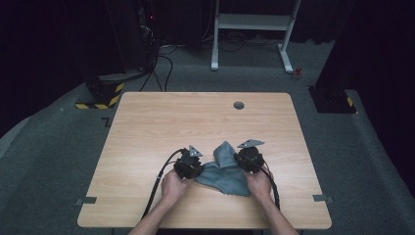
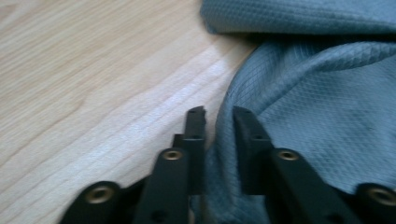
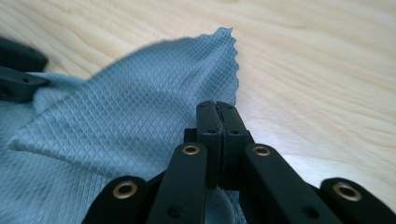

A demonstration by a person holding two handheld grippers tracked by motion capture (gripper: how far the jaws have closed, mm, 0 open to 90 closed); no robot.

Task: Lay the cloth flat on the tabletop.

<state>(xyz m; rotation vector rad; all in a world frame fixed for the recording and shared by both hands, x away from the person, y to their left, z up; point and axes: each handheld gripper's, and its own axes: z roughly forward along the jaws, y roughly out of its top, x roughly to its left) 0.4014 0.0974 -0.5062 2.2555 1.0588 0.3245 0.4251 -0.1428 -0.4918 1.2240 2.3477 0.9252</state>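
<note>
A grey-blue waffle-weave cloth [image 1: 225, 172] lies crumpled on the wooden table [image 1: 195, 117] near its front edge, between my two grippers. My left gripper [image 1: 196, 169] is at the cloth's left edge. In the left gripper view its jaws [image 2: 219, 114] stand a little apart with a fold of the cloth [image 2: 327, 116] packed between them. My right gripper [image 1: 243, 160] is at the cloth's right side. In the right gripper view its jaws [image 3: 217, 108] are pressed together on the edge of the cloth [image 3: 130, 121], which rises in a ridge towards a far corner. The left gripper [image 3: 18, 70] shows at that view's left.
A round cable hole [image 1: 239, 105] sits near the table's far edge. Grey tape marks [image 1: 86, 200] are at both front corners. On the floor beyond stand a white desk frame [image 1: 252, 22] and a base with yellow-black stripes [image 1: 103, 95].
</note>
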